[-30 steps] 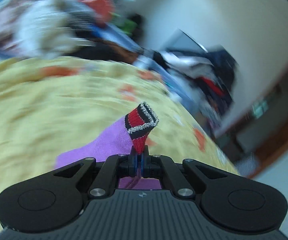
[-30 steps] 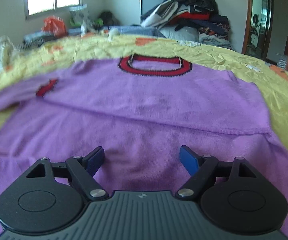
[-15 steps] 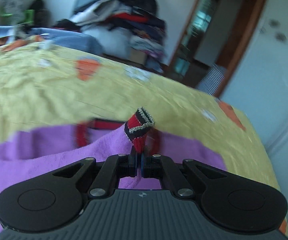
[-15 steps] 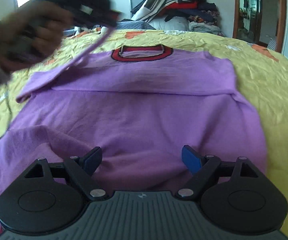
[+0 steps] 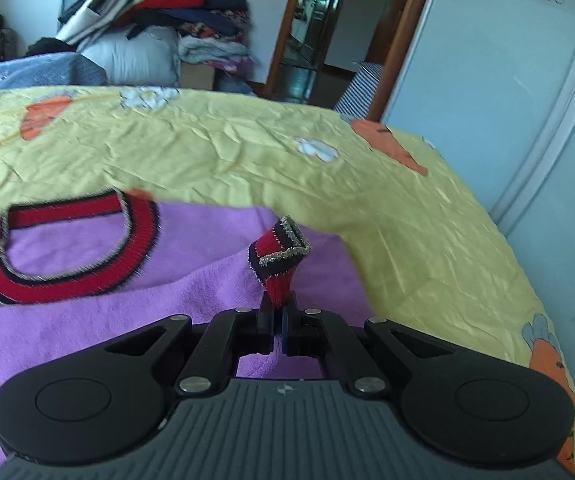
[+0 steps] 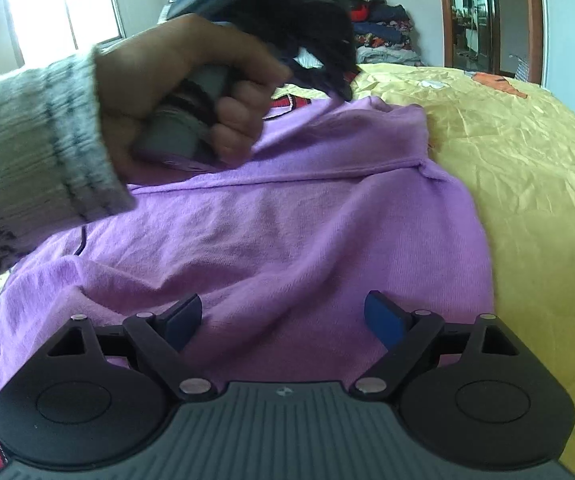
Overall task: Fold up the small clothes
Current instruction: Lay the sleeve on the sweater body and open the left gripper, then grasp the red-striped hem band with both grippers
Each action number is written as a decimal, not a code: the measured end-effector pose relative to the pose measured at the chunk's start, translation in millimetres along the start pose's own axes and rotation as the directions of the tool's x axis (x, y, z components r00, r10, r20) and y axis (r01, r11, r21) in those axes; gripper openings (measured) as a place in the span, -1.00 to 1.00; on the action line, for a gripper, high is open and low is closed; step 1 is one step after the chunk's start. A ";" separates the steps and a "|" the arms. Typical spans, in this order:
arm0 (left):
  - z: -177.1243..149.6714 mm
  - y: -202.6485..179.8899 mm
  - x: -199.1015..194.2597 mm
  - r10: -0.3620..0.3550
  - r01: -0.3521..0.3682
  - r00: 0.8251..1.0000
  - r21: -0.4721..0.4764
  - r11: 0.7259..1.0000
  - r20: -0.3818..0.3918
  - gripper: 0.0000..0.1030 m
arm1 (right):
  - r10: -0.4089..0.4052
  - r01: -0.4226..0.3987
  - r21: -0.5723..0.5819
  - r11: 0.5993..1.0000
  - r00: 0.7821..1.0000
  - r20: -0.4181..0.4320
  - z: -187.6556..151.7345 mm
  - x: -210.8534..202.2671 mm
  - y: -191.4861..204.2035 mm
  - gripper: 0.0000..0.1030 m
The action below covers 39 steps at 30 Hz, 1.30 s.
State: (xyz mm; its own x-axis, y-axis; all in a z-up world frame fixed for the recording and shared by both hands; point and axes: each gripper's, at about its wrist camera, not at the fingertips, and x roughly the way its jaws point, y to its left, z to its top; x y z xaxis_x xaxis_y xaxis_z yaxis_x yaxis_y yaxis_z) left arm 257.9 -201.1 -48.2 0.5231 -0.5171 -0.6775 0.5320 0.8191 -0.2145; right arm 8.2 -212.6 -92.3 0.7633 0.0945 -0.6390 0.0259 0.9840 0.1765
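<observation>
Left gripper (image 5: 278,322): matte black linkage arms with silver rivets behind the jaws, two round black discs outboard, ribbed grey housing with a small logo at the rear. Right gripper (image 6: 283,316): same black-and-grey build, blue pads (image 6: 381,318) on the fingertips. Knitted white sleeve with dark flecked pattern (image 6: 27,160) ahead-left of the right jaws.

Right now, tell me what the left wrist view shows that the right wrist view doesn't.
Only the left wrist view: the left gripper shut on the red sleeve cuff, and the whole red neckband. Only the right wrist view: the right gripper, open with nothing between its jaws, the hand gripping the other tool, and the window. Both: the purple sweater on the yellow bedspread.
</observation>
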 end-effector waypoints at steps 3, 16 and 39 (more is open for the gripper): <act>-8.8 -9.4 0.4 -0.008 0.008 1.000 0.020 1.000 -0.013 -0.96 | -0.004 0.004 -0.003 1.000 1.000 0.009 -1.1 1.0 2.4 0.82; -21.6 29.1 -24.0 -0.198 0.190 0.978 -0.106 0.976 -0.065 0.27 | 0.006 -0.007 -0.038 0.999 1.000 -0.013 5.8 -1.8 2.7 0.93; -64.7 220.6 -118.6 0.241 -0.241 0.970 -0.191 0.952 -0.022 0.41 | -0.102 0.090 -0.225 0.970 0.994 -0.043 137.6 116.8 -41.7 0.09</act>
State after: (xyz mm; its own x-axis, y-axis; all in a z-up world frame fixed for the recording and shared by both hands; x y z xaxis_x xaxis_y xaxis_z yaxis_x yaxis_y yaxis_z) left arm 270.1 57.0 -60.6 0.6212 -0.2986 -0.7245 0.2529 0.9515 -0.1754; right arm 185.1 -263.4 -71.3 0.7283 -0.0004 -0.6852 -0.0515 0.9971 -0.0552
